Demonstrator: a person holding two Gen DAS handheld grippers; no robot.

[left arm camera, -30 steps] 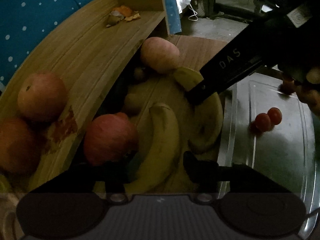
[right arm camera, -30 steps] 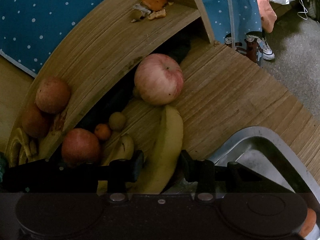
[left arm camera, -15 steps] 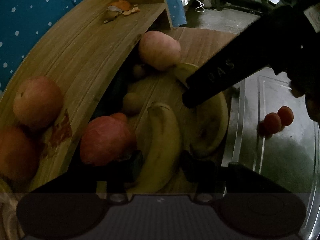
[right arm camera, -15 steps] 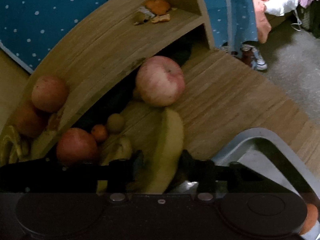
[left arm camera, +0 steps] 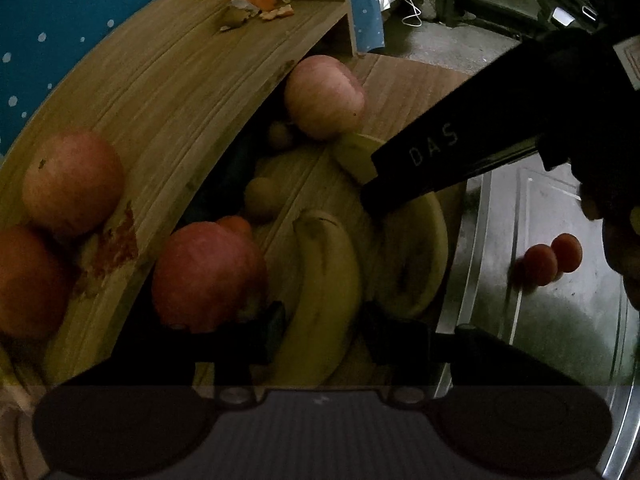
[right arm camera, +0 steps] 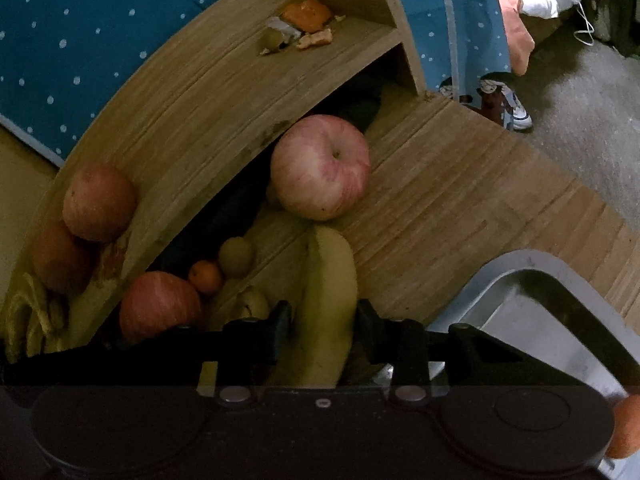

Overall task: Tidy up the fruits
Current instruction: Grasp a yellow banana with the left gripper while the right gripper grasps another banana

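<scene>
Crowding the wooden bench [right arm camera: 460, 200], fruit fills the near left, while bare wood stays free to the far right up to the bench's edge and the floor [right arm camera: 580, 128] beyond. A curved wooden shelf [left arm camera: 160, 88] rises on the left; two apples [left arm camera: 72, 184] sit on it, with peel scraps [left arm camera: 256, 8] at its far end. A steel tray [left arm camera: 560, 320] lies on the right, its rim just beside the bananas, holding two small red fruits [left arm camera: 552, 256].

The left tool [left arm camera: 322, 328] has its fingers spread around a banana [left arm camera: 324, 300], each finger close beside it; whether they press it cannot be told. A red apple [left arm camera: 208, 276] lies just left of that tool. The right tool [right arm camera: 322, 330] likewise straddles a second banana [right arm camera: 330, 300], near the tray's corner, grip unclear. From the left camera its dark finger [left arm camera: 440, 160] crosses over that banana [left arm camera: 416, 256]. A pink apple [right arm camera: 320, 168] sits farther off, against the shelf edge.
</scene>
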